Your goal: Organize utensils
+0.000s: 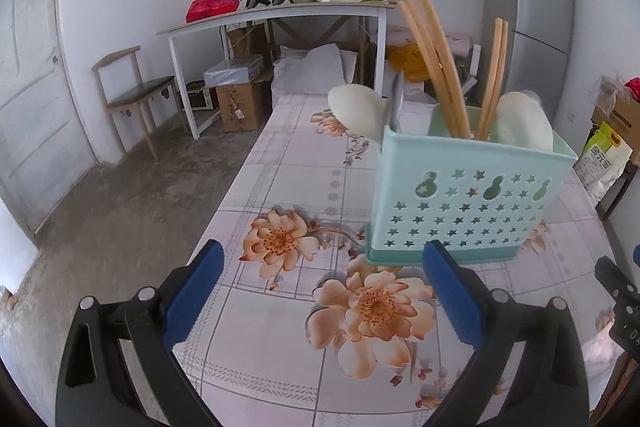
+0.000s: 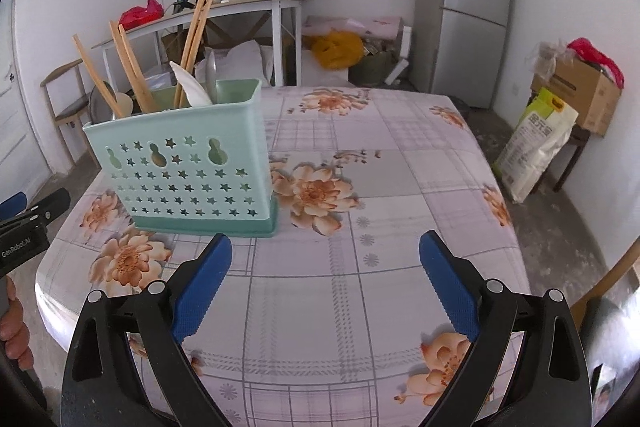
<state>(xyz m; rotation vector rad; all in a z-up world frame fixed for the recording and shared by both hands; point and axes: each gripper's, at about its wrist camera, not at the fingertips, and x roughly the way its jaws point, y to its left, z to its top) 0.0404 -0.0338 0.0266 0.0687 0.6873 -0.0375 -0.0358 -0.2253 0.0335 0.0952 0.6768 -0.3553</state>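
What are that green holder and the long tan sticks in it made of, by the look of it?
The holder looks like moulded plastic: pale mint, smooth and matte, with neat star-shaped cutouts and a darker green base. The sticks look like chopsticks of bamboo or light wood: tan, dull, unpainted. No grain shows clearly, so tan plastic is possible.

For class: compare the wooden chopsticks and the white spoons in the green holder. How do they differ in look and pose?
The chopsticks are thin, tan, straight sticks; the white spoons are broad and rounded. The chopsticks rise far above the holder rim and lean at angles; the spoons barely clear it. Both stand inside the same star-pierced holder on the floral tablecloth.
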